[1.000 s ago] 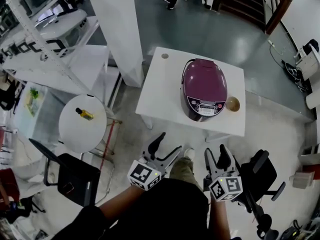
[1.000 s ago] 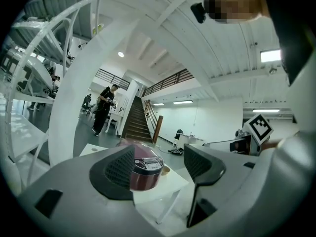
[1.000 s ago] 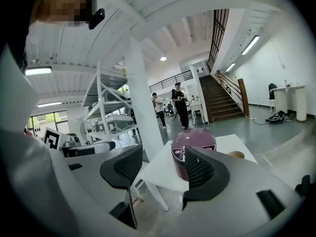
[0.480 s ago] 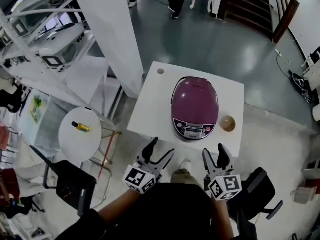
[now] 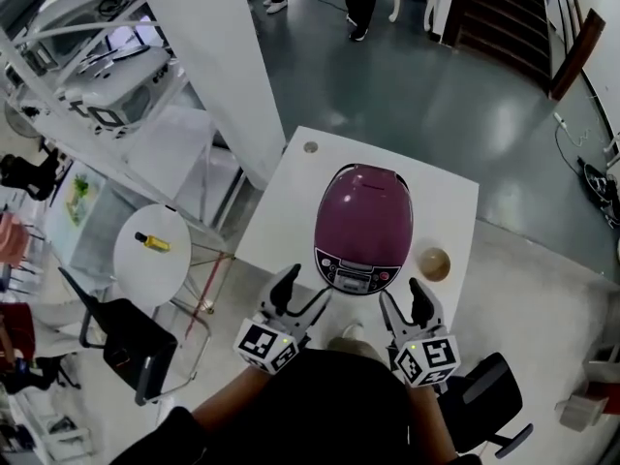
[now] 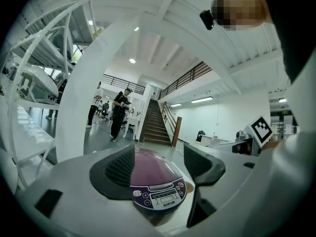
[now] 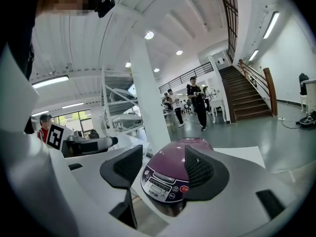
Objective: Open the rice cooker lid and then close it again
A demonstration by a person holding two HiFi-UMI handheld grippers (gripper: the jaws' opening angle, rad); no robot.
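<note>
On counter [image 5: 287, 201], cooker [image 5: 363, 223] sat mid-width by the near edge, lid shut, panel facing the person. Small bowl [image 5: 433, 263] sat just beside it toward the near right corner. Left claw [image 5: 303, 290] and right claw [image 5: 403, 298] hovered at the near edge, either side of the panel. Both had jaws apart, gripping nothing, clear of the cooker.

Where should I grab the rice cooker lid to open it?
Take the lid at its front edge, just above the control panel, from the near side: the panel faces you, the dome is smooth, so the hinge is probably behind.
</note>
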